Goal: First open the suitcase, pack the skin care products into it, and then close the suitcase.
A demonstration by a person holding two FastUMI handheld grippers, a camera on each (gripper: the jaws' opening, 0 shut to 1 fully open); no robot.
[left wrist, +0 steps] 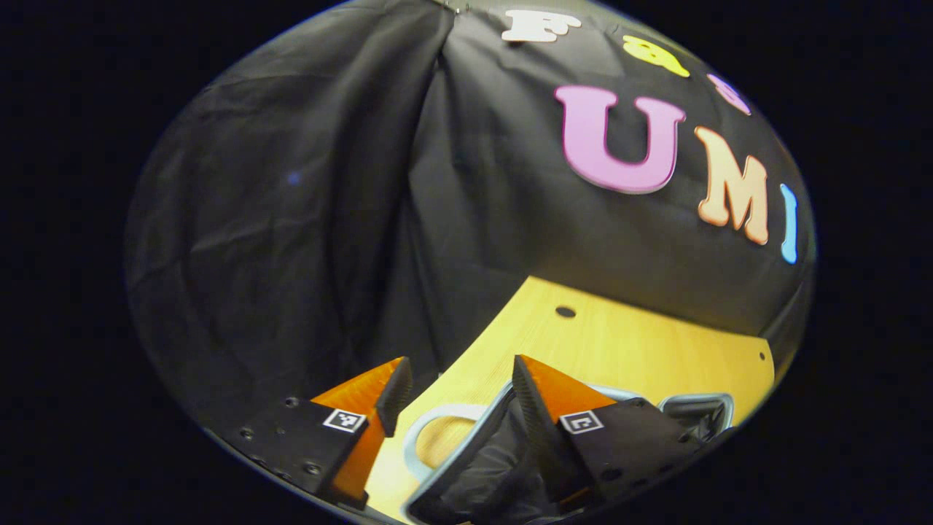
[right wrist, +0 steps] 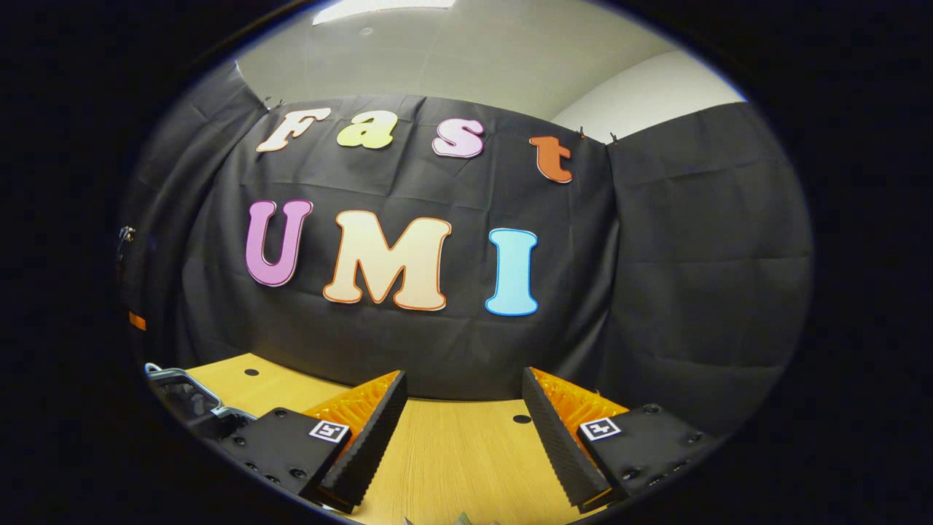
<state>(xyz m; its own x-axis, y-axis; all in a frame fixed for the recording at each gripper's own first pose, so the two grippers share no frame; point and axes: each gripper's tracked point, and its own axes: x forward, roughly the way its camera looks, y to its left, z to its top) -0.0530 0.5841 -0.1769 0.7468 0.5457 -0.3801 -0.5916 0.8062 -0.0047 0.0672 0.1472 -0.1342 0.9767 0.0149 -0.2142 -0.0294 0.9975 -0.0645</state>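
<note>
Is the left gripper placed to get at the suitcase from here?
Probably yes: the left gripper is open just above the suitcase, with nothing between them.

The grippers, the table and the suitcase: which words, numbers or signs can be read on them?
Words or numbers: none readable on the table or the suitcase.
On the left gripper: two square coded markers, patterns, not text.
On the right gripper: two more, likewise no text.

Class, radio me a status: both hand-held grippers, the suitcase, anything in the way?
Left hand-held gripper open, empty, above the suitcase. Right hand-held gripper open, empty, over the wooden table. Suitcase lid state unclear. Nothing blocking.
</note>
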